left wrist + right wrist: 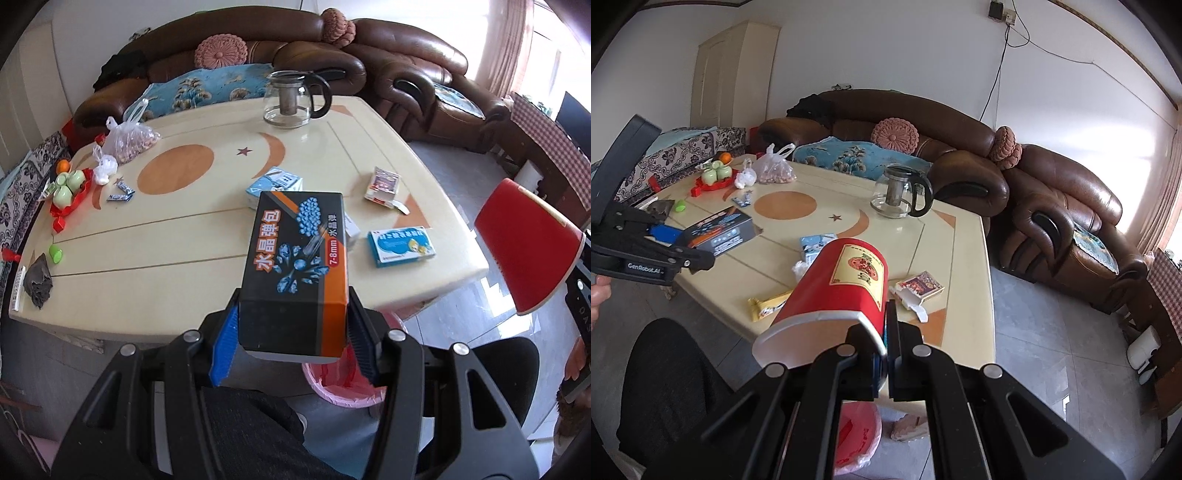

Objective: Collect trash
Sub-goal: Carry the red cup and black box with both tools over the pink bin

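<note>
My left gripper (293, 332) is shut on a black and orange box (295, 258) with blue crystal pictures, held above the table's near edge. The box also shows in the right wrist view (720, 230). My right gripper (886, 332) is shut on the rim of a red paper cup (838, 288), held tilted over the table edge; the cup shows at the right in the left wrist view (532, 243). A pink trash bin (343, 380) with a red liner stands on the floor below both grippers; it also shows in the right wrist view (857, 439).
On the cream table (166, 236) lie a blue carton (273, 184), a blue medicine box (400, 245), an open small box (382, 186), a yellow wrapper (768, 304), a glass teapot (291, 99), plastic bags (129, 138) and a red tray with cups (68, 188). Brown sofas stand behind.
</note>
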Tool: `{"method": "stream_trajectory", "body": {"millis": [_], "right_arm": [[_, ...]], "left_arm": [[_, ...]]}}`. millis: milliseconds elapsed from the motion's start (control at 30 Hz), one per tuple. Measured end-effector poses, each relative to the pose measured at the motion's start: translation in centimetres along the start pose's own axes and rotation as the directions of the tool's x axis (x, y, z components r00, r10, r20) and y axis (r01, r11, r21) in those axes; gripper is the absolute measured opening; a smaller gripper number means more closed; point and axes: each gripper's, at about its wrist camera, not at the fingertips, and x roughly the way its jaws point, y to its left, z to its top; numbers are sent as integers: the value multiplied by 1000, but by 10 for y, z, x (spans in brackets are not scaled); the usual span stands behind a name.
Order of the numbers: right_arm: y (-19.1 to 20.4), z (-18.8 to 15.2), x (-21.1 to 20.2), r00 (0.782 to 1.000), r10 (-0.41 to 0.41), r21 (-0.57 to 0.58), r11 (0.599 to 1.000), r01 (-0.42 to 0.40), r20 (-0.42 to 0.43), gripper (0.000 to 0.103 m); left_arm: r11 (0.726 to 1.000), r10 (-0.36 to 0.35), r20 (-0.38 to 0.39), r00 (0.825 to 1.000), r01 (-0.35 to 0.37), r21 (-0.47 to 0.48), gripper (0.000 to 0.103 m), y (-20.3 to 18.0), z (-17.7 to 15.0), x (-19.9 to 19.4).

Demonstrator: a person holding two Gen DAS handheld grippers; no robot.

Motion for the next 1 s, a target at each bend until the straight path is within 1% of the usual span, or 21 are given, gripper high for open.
{"method": "stream_trajectory", "body": {"millis": [233,500,700,1000], "right_arm": [[10,-17,-21,1000,13,1,1000,-13,-6,3],[20,-32,-32,1000,22,5,1000,-22,-21,3],[27,-49,-32,998,32,17,999,-31,-48,3],[30,-75,-24,994,42,45,998,-37,-101,3]], "left_arm": [[999,-11,5,1000,10,37,53,-18,-18,-10],[998,-36,-3,999,36,56,53,-31,-36,-8],[995,-64,-35,997,66,72,53,-43,-56,3],[988,-103,-101,990,113,101,53,-59,-86,29]]}}
